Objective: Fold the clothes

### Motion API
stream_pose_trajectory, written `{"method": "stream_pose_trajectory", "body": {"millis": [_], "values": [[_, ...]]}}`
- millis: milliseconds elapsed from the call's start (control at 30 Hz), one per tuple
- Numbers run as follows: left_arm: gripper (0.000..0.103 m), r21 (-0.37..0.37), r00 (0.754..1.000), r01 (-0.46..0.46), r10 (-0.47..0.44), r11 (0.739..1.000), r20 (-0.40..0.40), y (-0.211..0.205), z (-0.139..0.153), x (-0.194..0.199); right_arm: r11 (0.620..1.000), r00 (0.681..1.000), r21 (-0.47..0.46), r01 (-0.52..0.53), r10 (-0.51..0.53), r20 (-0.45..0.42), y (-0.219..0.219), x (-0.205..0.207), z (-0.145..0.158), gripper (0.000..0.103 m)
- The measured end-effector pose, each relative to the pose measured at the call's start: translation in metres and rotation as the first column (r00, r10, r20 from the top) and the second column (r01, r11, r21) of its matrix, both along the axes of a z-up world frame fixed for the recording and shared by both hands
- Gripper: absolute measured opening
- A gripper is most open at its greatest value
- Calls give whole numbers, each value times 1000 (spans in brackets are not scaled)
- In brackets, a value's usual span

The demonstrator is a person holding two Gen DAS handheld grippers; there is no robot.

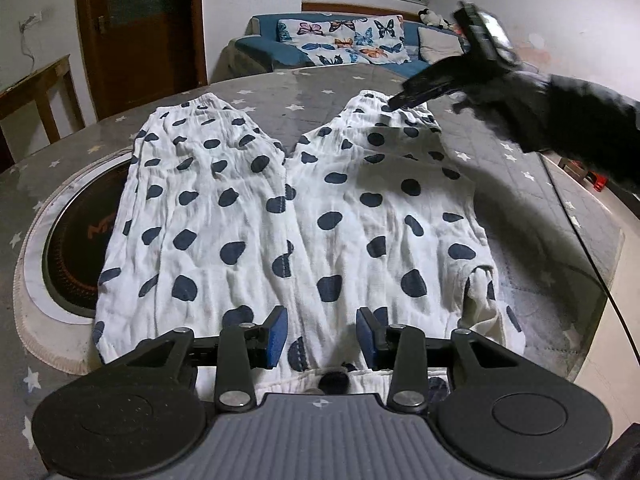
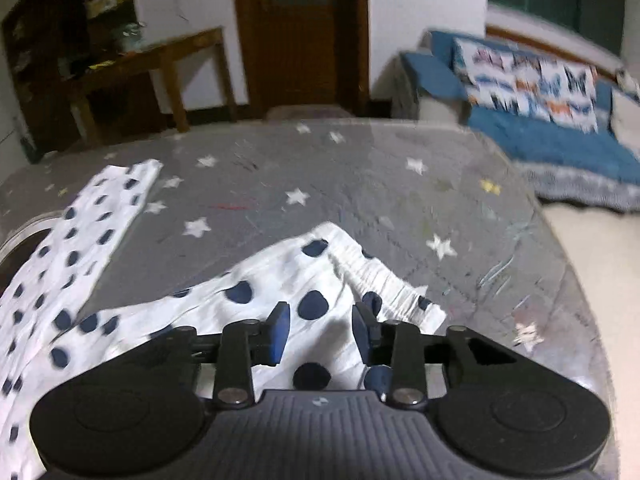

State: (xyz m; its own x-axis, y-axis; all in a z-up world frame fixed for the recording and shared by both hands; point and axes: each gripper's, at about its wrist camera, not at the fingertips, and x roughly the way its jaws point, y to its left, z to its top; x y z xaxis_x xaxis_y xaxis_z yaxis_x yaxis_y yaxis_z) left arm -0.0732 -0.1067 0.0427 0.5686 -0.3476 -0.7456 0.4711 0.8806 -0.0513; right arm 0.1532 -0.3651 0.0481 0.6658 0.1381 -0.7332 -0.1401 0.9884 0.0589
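The left gripper (image 1: 322,334) hangs low over the waistband of the spotted pants (image 1: 288,216), its blue pads spread apart with nothing between them. The pants lie flat on the gray star table cover (image 1: 256,88), legs pointing to 12 o'clock.

Only the left view shows the right gripper (image 1: 400,101), blurry at 1 o'clock, touching the far right cuff. Its own view shows the pads spread over a bunched cuff (image 2: 384,280); I cannot tell if they pinch it.

Red writing on the round black stove plate (image 1: 80,236) at 9 o'clock is too blurry to read. Far off sits a blue sofa (image 1: 260,46) with a butterfly cloth (image 1: 344,42).
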Motion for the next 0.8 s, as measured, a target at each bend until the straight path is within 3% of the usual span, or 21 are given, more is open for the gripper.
{"method": "stream_pose_trajectory", "body": {"millis": [133,500,800], "values": [[41,12,1000,12,-11,1000,-14,-1,-5,4,999,999,-32,39,-39,0,4,17,-11,46],[46,34,998,55,-55,998,-17,-11,-13,9,996,995,-30,90,-89,35,3,67,-17,50],[46,15,995,87,-87,996,40,-14,5,1,999,999,-38,14,-12,48,17,32,-1,53]]}}
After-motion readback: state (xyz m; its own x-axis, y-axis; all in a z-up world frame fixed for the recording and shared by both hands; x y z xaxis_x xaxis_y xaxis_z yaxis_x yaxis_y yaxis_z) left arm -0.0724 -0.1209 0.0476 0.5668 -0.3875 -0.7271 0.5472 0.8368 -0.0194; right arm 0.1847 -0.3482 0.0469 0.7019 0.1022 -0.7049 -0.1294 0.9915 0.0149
